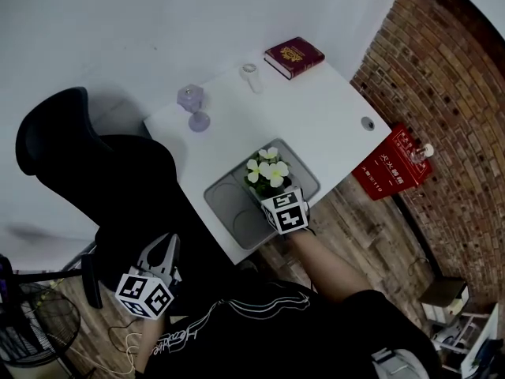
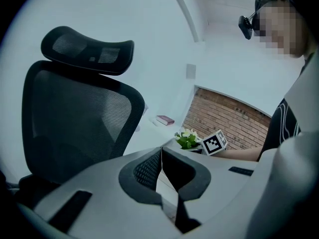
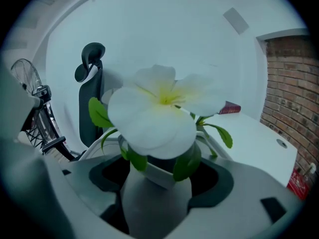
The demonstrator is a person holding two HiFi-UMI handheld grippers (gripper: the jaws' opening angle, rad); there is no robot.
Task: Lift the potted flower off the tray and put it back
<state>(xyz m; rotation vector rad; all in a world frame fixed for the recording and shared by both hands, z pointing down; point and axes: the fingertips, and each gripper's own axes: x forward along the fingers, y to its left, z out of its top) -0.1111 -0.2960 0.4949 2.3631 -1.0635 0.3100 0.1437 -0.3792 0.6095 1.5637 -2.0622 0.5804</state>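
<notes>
Right gripper [image 3: 157, 180] pinches the potted flower [image 1: 268, 171]; a loose hold and those top-heavy blooms could tip it onto the tray [image 1: 226, 205]. Left gripper [image 2: 160, 169] hangs pressed together, empty.

A small office or home study: a white desk [image 1: 316, 109] stands against a plain white wall at the centre of the head view, with a red book [image 1: 293, 56] near its far edge, a black mesh office chair [image 1: 55, 133] to the left, a floor fan [image 1: 31, 322] at lower left, a brick wall [image 1: 442, 69] on the right and a wood-plank floor [image 1: 355, 219]
</notes>
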